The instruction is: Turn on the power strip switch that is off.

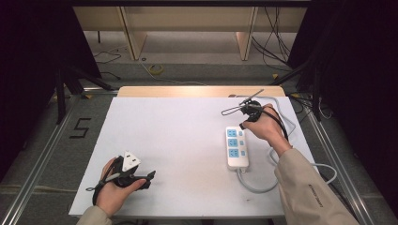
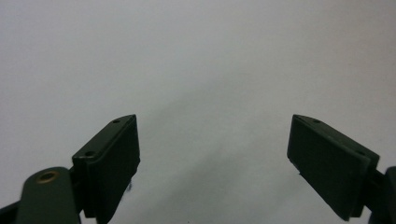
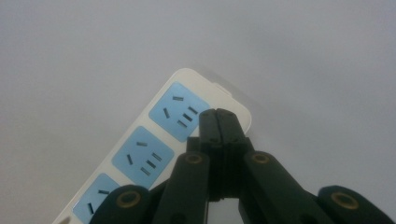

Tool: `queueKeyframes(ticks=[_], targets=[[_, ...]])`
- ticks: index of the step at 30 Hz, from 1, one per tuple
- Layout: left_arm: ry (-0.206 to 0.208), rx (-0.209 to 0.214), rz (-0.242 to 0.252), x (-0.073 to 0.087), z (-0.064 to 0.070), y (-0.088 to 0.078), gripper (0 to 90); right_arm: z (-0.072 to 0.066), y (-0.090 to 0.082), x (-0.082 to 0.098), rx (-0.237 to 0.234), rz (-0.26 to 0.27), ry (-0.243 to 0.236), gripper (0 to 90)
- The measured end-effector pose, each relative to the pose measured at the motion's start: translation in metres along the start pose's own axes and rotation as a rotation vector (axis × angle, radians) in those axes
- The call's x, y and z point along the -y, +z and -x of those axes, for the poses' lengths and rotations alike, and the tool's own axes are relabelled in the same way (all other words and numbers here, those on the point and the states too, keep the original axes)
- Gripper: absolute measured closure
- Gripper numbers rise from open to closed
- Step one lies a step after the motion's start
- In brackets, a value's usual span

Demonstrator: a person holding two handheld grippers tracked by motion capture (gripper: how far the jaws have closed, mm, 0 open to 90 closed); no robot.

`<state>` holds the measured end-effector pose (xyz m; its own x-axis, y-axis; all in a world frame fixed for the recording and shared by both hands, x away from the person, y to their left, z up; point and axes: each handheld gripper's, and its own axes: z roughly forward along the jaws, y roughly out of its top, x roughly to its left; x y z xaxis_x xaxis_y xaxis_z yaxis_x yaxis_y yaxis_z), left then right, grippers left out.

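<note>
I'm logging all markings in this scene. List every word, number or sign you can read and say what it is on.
"5": black mark on the grey floor left of the table.
Sleeve: a line of small dark print, too small to read.
Power strip: no readable lettering in the high view or the right gripper view; blue socket faces with slots, nothing written.
Nothing else legible.
</note>
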<state>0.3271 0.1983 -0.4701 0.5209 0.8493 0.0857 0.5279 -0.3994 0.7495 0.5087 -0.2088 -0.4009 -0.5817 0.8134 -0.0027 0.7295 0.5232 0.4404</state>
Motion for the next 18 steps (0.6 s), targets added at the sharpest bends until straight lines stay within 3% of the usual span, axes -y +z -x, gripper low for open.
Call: queueKeyframes(ticks=[18], targets=[[0.001, 0.001, 0.001, 0.000, 0.000, 0.000, 16.8, 0.003, 0.013, -0.003, 0.000, -0.028, 0.013, 90.0]])
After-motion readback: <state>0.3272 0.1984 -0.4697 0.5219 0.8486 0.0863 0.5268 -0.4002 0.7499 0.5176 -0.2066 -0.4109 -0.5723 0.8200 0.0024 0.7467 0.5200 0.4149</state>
